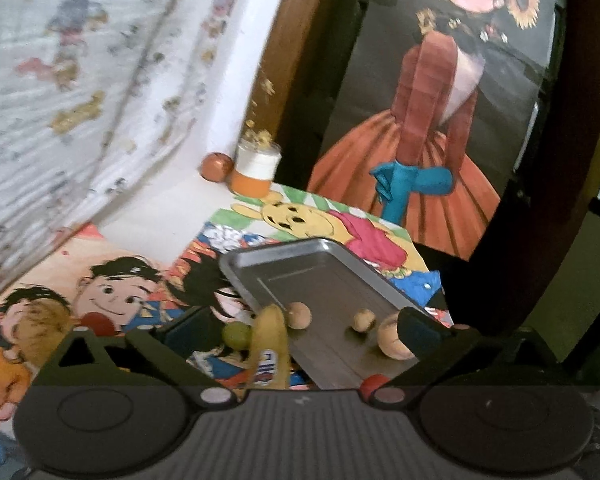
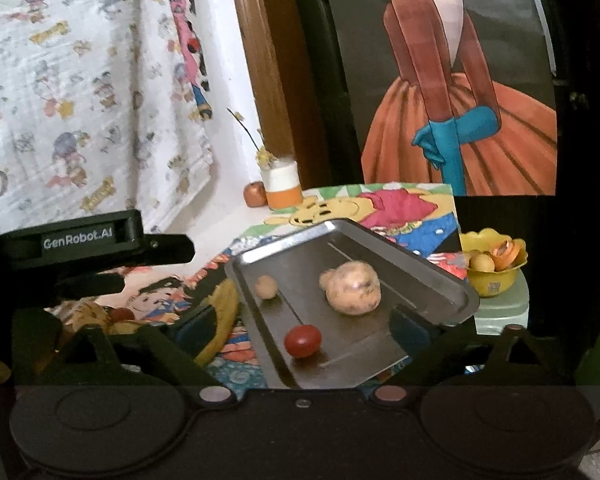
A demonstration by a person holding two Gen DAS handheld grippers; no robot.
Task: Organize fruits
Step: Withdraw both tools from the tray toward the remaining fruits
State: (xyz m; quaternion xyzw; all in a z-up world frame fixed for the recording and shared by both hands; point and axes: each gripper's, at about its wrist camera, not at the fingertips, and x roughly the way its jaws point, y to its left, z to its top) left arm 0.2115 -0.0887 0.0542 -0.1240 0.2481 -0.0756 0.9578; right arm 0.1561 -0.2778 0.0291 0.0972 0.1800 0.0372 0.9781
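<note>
My left tool (image 1: 300, 332) stands spread wide with nothing gripped; between its fingers I see the near end of a banana (image 1: 270, 350) lying on the cartoon-printed cloth (image 1: 112, 292) that covers the table, with a small green fruit (image 1: 236, 334) just beside it on the left. To the right of the banana sits the metal tray (image 1: 320, 276), set at an angle across the cloth. My right tool (image 2: 300, 332) is likewise released, its jaws wide apart and empty, hovering over the tray's near end. From that wrist the tray (image 2: 440, 276) holds a lumpy pale tuber-like thing (image 2: 354, 288) near its middle, a small tan ball (image 2: 265, 287) toward its left rim, and a red tomato-like fruit (image 2: 302, 341) closest to me; these three lie apart from one another. The banana (image 2: 222, 320) lies off the tray, just beside its left rim. My left tool's black body (image 2: 80, 248) shows at the left edge of this view. At the far edge of the table, against the wall, a white-and-orange cup (image 2: 282, 186) holds yellow sprigs, with a reddish-brown round fruit (image 2: 255, 194) touching or nearly touching its left side. Beyond the table's right edge a yellow bowl (image 2: 496, 276) with small yellow fruits and orange peel rests on a pale green stand (image 2: 500, 314).
</note>
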